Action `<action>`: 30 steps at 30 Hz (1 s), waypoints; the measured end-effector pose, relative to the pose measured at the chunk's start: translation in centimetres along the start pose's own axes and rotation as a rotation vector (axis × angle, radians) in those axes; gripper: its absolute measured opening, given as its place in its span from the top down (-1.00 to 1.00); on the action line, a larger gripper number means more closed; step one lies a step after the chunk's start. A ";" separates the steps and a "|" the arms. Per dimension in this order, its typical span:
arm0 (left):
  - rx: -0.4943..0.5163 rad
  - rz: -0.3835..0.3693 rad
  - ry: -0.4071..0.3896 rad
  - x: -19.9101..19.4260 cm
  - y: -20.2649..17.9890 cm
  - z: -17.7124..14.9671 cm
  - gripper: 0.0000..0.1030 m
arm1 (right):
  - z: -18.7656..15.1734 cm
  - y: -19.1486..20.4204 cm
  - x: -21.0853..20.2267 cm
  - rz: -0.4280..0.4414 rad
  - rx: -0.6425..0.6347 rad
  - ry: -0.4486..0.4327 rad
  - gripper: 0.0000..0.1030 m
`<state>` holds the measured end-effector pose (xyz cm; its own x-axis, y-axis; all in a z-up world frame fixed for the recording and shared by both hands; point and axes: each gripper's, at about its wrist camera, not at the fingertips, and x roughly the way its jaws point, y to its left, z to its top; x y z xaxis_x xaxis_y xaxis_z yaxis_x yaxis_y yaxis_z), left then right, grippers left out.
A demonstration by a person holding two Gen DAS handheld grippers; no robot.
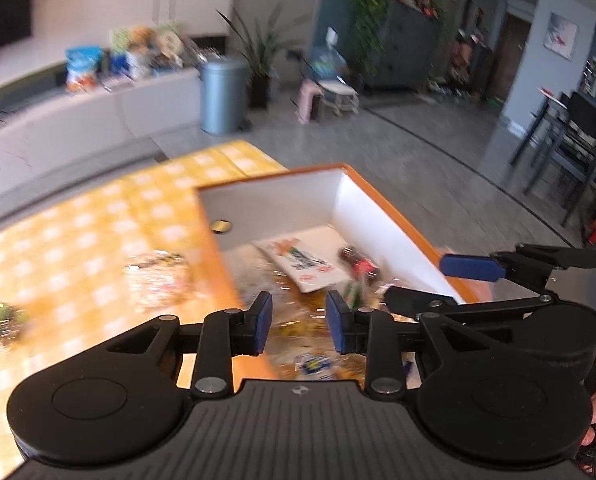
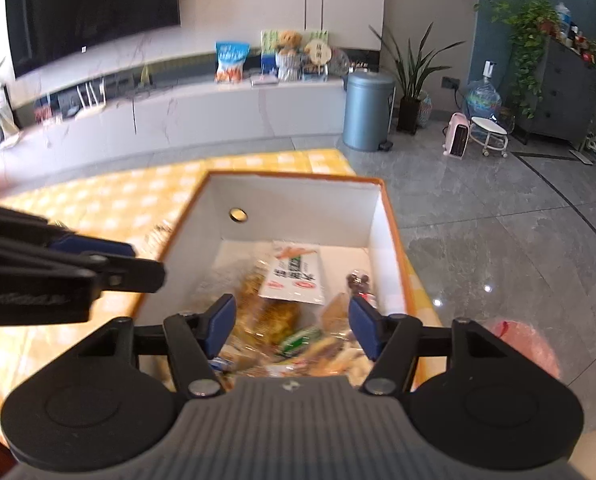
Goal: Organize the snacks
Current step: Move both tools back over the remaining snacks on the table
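Orange-rimmed cardboard box with white inner walls (image 2: 298, 200), open at the top, directly below and ahead of both tongs, set at the near right corner of the yellow-and-white checked tablecloth (image 1: 98, 220). Inside, a loose heap of snacks: white flat packet with orange and green print (image 2: 294, 276) lying toward the far wall, golden crinkly cellophane packs (image 2: 266, 316) piled under the right tongs, a small dark-wrapped sweet with a red spot (image 1: 358, 264) near the right wall. Apparently the collecting bin, so most of the tidying looks done.

Right gripper (image 2: 292, 328) poised over the heap, blue pads well apart, nothing between them; probably just free of a packet dropped there. Left gripper (image 1: 298, 322) above the box's near left rim, pads parted by a modest gap, empty too, seen from the right wrist as a dark arm reaching in from the left side.

Still outside the box, left of the left tongs on the cloth: a clear-wrapped pale round snack (image 1: 158, 280) just beside the box wall, and farther left a small green-and-dark wrapped piece (image 1: 4, 320). Both blurred, so contents hard to name. Likely next targets, the nearer one an easy reach for the left tongs.

Beyond the table, a grey-blue cylindrical bin (image 2: 368, 110) on the grey tiled floor, well apart from everything.
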<state>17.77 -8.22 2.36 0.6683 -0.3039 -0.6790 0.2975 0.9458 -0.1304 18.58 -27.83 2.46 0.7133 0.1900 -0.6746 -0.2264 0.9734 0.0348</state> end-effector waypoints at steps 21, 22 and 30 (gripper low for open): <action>-0.181 0.306 -0.127 -9.3 9.5 -10.6 -0.03 | -4.5 13.4 -2.0 0.181 0.020 -0.055 -0.28; -0.189 0.312 -0.128 -9.3 9.9 -10.8 -0.04 | -4.7 14.0 -1.9 0.188 0.008 -0.058 -0.28; -0.208 0.343 -0.141 -9.4 13.0 -12.3 -0.35 | -5.1 17.3 0.9 0.203 -0.047 -0.018 -0.28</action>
<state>7.04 8.36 -1.83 0.7955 0.0339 -0.6050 -0.0929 0.9935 -0.0665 11.93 -11.44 -1.33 0.6618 0.3845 -0.6436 -0.3972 0.9079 0.1340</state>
